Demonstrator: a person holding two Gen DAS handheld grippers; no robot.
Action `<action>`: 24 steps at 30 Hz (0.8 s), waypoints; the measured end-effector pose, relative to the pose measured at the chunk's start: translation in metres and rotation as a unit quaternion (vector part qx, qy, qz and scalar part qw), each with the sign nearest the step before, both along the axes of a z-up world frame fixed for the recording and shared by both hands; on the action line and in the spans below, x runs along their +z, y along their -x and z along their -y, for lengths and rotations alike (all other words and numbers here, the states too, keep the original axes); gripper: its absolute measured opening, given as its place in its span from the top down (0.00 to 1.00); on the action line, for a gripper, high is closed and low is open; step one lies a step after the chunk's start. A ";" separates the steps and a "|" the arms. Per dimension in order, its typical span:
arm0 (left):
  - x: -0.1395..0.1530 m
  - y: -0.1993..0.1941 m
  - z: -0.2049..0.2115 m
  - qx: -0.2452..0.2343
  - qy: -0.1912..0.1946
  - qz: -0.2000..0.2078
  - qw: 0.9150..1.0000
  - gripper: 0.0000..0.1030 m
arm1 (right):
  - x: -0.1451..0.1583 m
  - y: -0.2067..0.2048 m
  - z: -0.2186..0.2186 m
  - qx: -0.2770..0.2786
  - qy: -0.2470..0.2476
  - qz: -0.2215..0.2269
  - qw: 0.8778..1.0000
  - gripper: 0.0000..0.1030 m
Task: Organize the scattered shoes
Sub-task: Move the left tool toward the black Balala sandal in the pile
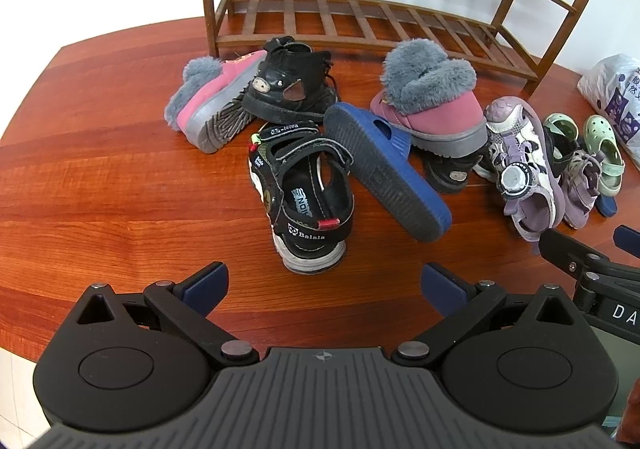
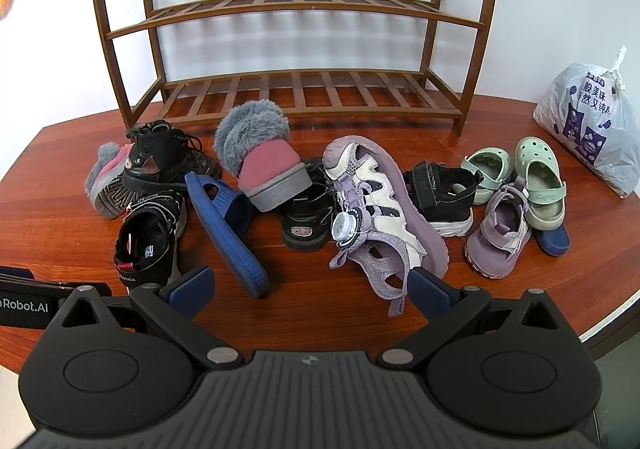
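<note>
Both tongs released, nothing gripped: left tongs (image 1: 324,281) and right tongs (image 2: 310,289) hang low over the near part of the surface (image 1: 100,169), jaws spread wide.

Shoes all lie in a heap on the surface ahead of the tongs; the rack (image 2: 296,89) behind them shows bare slats on every shelf in view.

Risks:
- Black sandal (image 1: 306,193) sits dead ahead of the left tongs, heel toward them. The blue slide (image 1: 384,169) leans tilted against its right side, so pulling the sandal probably drops the slide.
- Pink fur boot (image 2: 264,161) is propped on a black shoe (image 2: 308,217), toe in the air. Moving either one tips the stack.
- Purple sandal (image 2: 380,209), just ahead of the right tongs, is on its side with loose straps and a dial lace. A strap could snag a pad or drag a neighbour.
- Green clogs (image 2: 536,177) and small purple shoe (image 2: 500,233), far right of the right tongs, overlap another blue slide (image 2: 556,241).
- Tongs are side by side, so crossing paths means a clash.

Room: open wood left of the left tongs and between tongs and heap. Surface edge curves in close on the right tongs' right; the bag (image 2: 592,129) blocks the far right corner. Rack uprights narrow the entry.
</note>
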State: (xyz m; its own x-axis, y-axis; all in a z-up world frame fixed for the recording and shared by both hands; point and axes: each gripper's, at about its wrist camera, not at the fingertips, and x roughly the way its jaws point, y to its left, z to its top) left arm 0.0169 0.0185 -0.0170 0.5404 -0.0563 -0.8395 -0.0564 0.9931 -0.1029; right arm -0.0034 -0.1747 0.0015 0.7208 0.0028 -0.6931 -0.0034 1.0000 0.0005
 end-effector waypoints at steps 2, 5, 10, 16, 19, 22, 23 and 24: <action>0.000 0.000 0.000 0.000 0.000 0.000 1.000 0.00 | 0.000 0.000 0.000 0.001 0.000 -0.001 1.000 0.00; -0.001 0.000 -0.001 0.001 0.001 -0.001 1.000 0.00 | 0.000 -0.001 0.000 0.001 0.001 -0.001 1.000 0.00; -0.001 0.000 -0.002 0.005 0.004 -0.003 1.000 0.00 | 0.000 0.000 0.000 0.001 0.001 0.000 1.000 0.00; -0.001 0.000 -0.003 0.005 0.010 -0.003 1.000 0.00 | 0.000 0.001 0.001 0.002 0.002 0.000 1.000 0.00; -0.002 0.000 -0.007 0.012 0.015 -0.005 1.000 0.00 | 0.001 0.002 0.002 0.003 0.003 -0.002 1.000 0.00; -0.004 -0.001 -0.012 0.022 0.013 -0.007 1.000 0.00 | 0.002 0.004 0.003 0.004 0.004 -0.004 1.000 0.00; -0.005 -0.002 -0.014 0.025 0.016 -0.009 1.000 0.00 | 0.002 0.004 0.003 0.004 0.004 -0.004 1.000 0.00; -0.006 -0.004 -0.015 0.028 0.018 -0.011 0.999 0.00 | 0.003 0.005 0.004 0.004 0.005 -0.005 1.000 0.00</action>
State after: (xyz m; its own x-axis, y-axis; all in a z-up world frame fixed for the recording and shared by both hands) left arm 0.0205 0.0338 -0.0232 0.5243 -0.0564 -0.8496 -0.1148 0.9840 -0.1362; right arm -0.0080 -0.1783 0.0040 0.7141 0.0028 -0.7001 -0.0124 0.9999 -0.0086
